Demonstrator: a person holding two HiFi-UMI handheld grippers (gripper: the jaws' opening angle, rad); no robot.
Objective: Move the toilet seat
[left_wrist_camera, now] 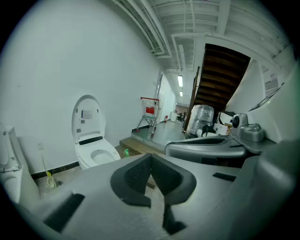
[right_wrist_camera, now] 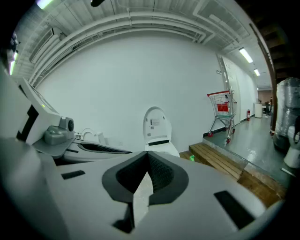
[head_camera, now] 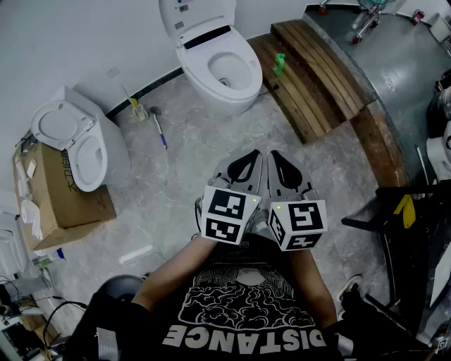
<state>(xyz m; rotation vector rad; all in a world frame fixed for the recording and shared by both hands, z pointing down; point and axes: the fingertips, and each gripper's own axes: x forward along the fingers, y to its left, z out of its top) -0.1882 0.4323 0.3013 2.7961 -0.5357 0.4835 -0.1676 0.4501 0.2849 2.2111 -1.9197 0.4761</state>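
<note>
Toilet seat [head_camera: 201, 70]: down flat on the white toilet [head_camera: 232, 99] against the wall, lid [head_camera: 194, 14] upright behind. Green bottle [head_camera: 280, 63] just right of it, on the wooden step [head_camera: 310, 77]. Left gripper [head_camera: 245, 163] and right gripper [head_camera: 283, 166]: side by side, well apart from the toilet, fingers pressed fully together, holding nothing.

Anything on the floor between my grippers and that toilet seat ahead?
Nothing visible does. Bare floor runs from the left gripper and right gripper to the toilet seat. A blue-handled brush lies left of that path; a green bottle stands right of it.
</note>
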